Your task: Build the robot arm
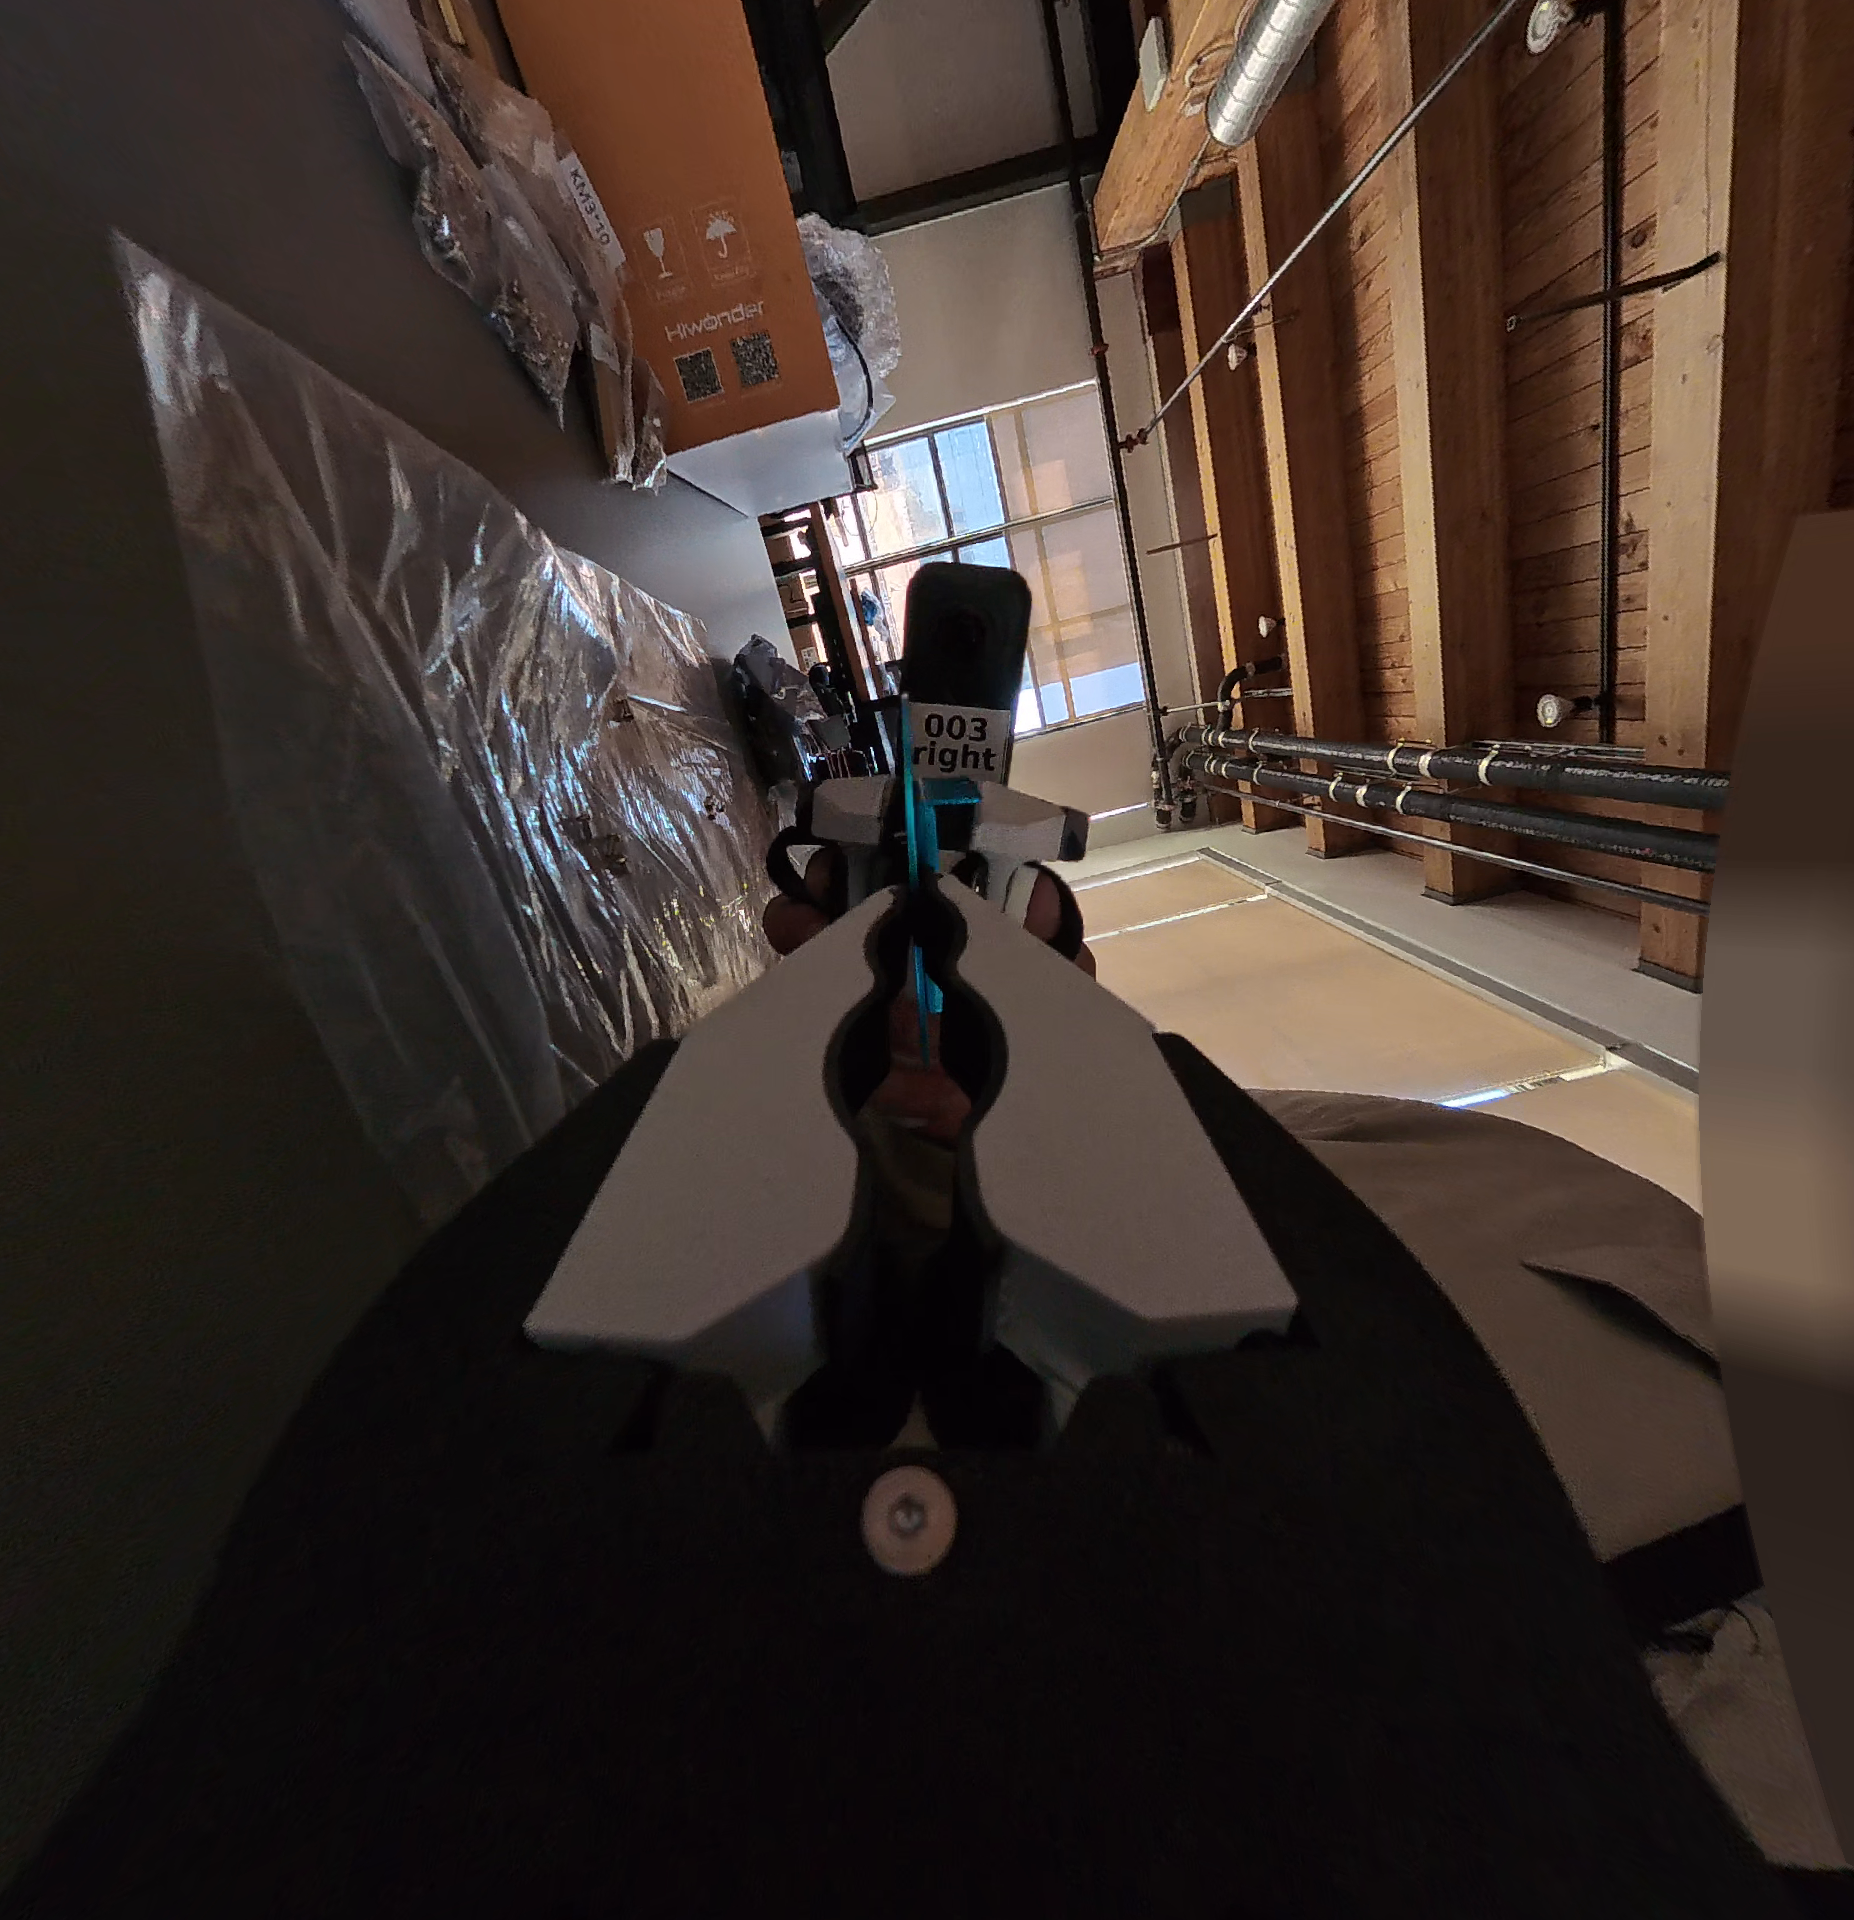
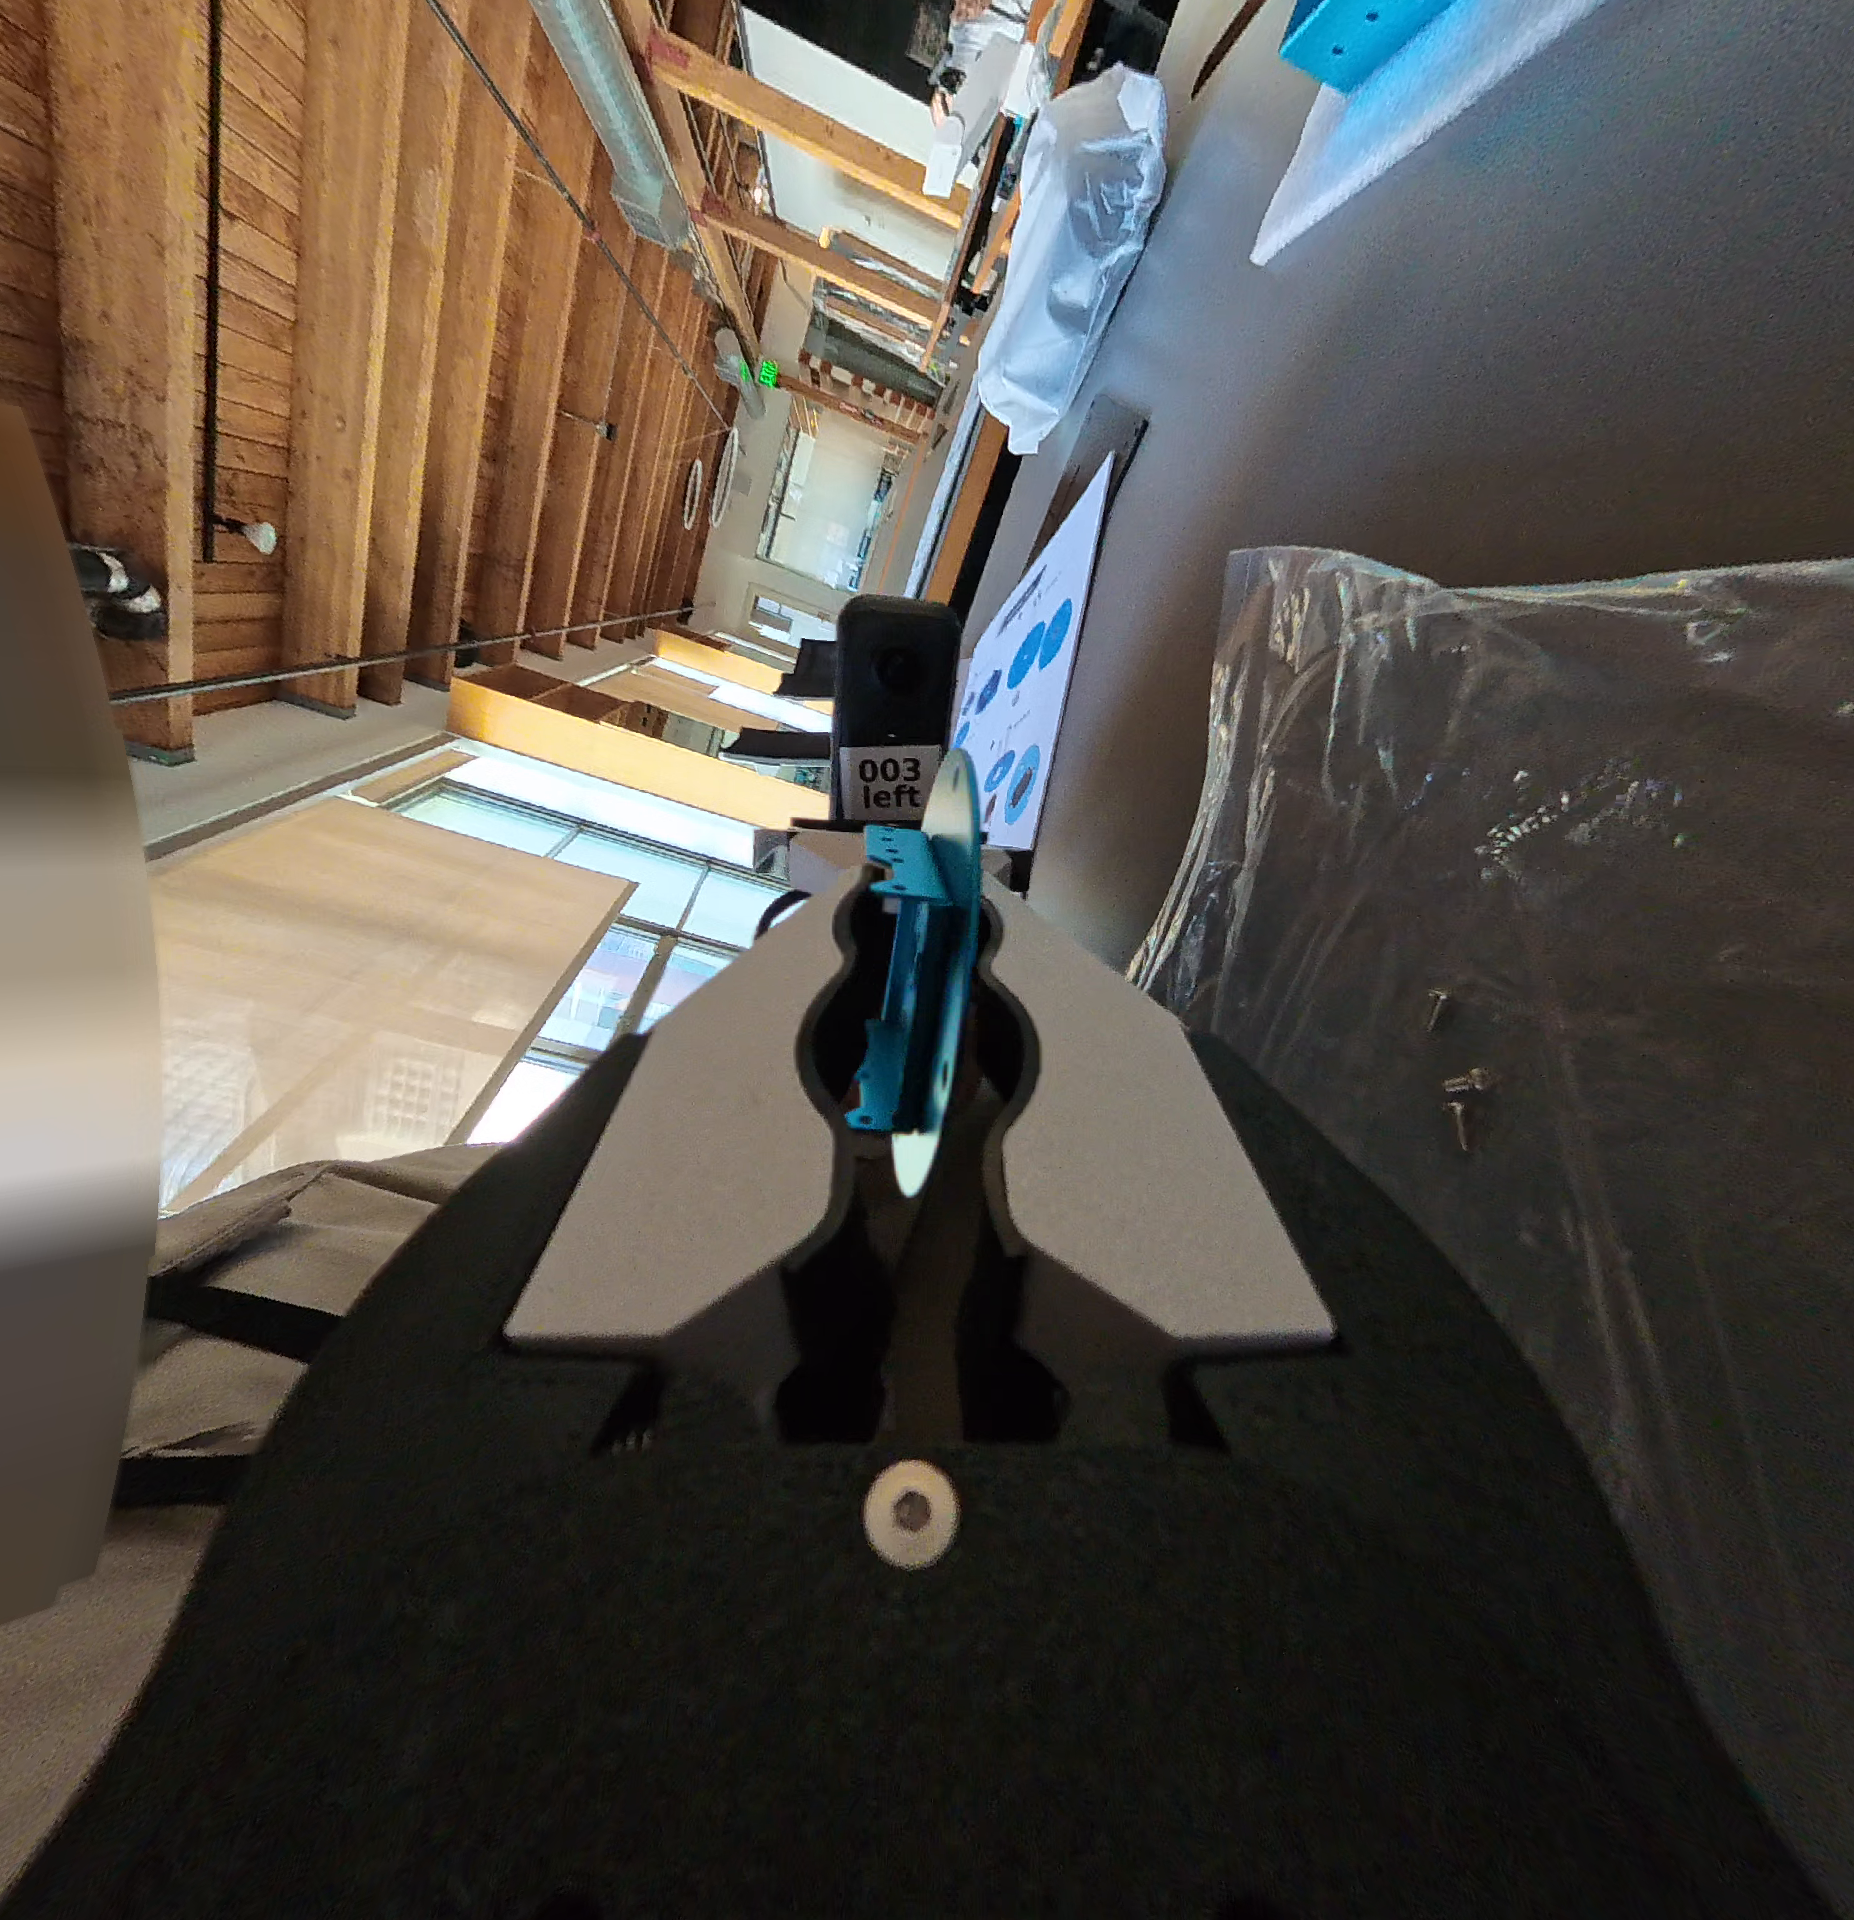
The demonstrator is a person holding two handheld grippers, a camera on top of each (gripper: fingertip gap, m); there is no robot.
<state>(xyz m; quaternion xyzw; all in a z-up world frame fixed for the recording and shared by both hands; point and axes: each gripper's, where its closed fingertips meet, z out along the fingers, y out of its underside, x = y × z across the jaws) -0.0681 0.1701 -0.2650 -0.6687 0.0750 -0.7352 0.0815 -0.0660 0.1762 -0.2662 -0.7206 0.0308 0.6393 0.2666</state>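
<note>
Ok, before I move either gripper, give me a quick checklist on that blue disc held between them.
1. Left gripper jaws closed on the blue disc edge: ok.
2. Right gripper jaws pressing the disc: cannot tell; it sits between them.
3. Blue bracket fastened to the disc: cannot tell.
4. Grippers facing each other in line: ok.
5. Screws in sight at the plastic bag: ok.

left gripper (image 1: pixel 918 925) — jaws closed | right gripper (image 2: pixel 918 935) — jaws closed, facing it
</note>
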